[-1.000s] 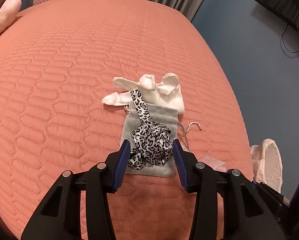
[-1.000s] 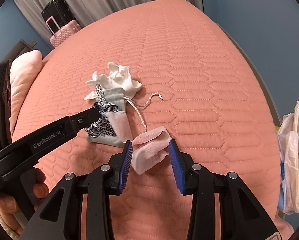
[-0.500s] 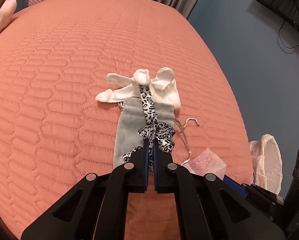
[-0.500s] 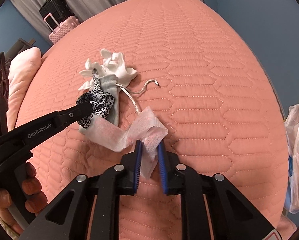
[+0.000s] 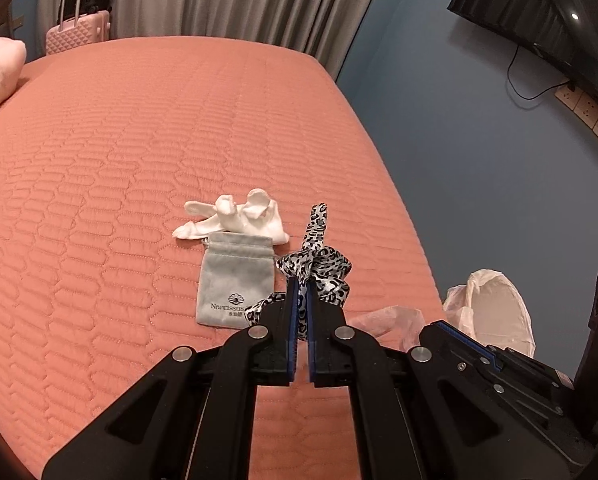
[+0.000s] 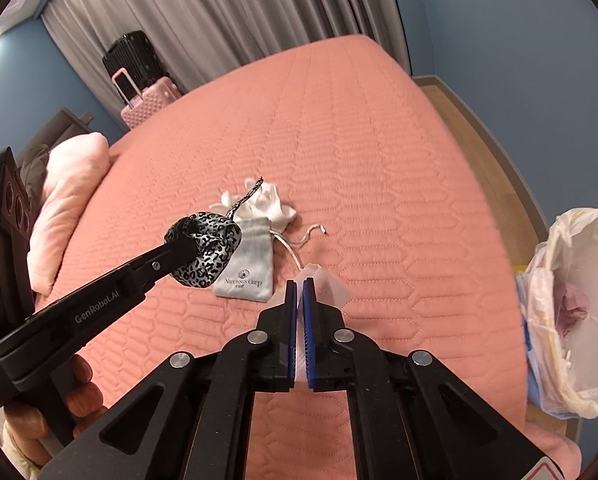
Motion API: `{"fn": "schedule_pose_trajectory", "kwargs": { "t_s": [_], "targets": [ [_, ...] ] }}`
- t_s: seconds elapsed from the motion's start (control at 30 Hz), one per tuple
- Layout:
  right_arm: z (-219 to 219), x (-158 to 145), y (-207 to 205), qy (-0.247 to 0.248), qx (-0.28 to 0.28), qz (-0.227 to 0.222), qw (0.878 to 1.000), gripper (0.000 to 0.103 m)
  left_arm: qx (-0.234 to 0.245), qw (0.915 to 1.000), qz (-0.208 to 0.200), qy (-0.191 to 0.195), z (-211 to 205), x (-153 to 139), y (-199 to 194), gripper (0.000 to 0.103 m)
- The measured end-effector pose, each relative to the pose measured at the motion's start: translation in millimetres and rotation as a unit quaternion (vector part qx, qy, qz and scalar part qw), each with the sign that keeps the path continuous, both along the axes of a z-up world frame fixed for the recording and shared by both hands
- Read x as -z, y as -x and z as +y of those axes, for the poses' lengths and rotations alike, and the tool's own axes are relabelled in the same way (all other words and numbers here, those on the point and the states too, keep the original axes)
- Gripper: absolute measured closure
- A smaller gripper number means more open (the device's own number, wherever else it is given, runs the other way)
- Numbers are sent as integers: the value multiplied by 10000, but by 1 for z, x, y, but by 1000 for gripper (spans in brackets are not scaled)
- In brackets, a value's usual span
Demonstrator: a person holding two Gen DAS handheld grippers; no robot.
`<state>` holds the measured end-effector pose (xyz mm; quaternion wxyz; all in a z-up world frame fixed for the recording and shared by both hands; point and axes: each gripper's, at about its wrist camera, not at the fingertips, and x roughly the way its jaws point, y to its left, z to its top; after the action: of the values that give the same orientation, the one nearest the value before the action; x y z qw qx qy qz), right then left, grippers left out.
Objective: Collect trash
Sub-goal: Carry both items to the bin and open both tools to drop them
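At the near right corner of the bed, the right claw is clamped on a crumpled white wipe, which sticks out past the tips and hangs clear of the quilt. The lined bin stands on the floor off the bed's right edge, to the right of this claw and lower. The coming move likely turns on that: a swing right past the edge, then release over the bin mouth. The right claw is the nearer one to it.

Just left, the left claw is clamped on the leopard-print scrunchie, bunched around the tips, its tail pointing away from the claw toward the bed's far edge. It sits further from the bin, so it would have to cross more of the bed.

Further in, toward the middle of the bed, the grey drawstring pouch lies flat, mouth toward the far edge, with white socks touching its top and its cord trailing right.

Versus one second ago: both claws were wide, straddling the scrunchie and the wipe on the bed. Now both are closed and lifted, the scrunchie is off the pouch, and the pouch logo is uncovered.
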<state>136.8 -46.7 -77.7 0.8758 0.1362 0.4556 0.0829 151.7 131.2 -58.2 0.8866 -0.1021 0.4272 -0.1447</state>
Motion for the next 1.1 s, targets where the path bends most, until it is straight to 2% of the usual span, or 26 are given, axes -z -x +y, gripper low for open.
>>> {"fn": "schedule_pose_trajectory", "kwargs": {
  "t_s": [0.27, 0.57, 0.83, 1.1],
  "targets": [
    [-27, -38, 36, -75, 193, -353, 9992, 100, 164, 9995, -252, -21, -19, -26, 28, 99],
    [-67, -86, 72, -78, 498, -810, 9954, 100, 519, 9972, -523, -88, -66, -51, 58, 99],
    [-103, -128, 98, 17, 771, -1233, 9894, 100, 911, 9925, -803, -147, -107, -74, 80, 99],
    [-139, -154, 120, 105, 1055, -1501, 9830, 100, 1202, 9876, -978, -256, -142, -87, 94, 99]
  ]
}}
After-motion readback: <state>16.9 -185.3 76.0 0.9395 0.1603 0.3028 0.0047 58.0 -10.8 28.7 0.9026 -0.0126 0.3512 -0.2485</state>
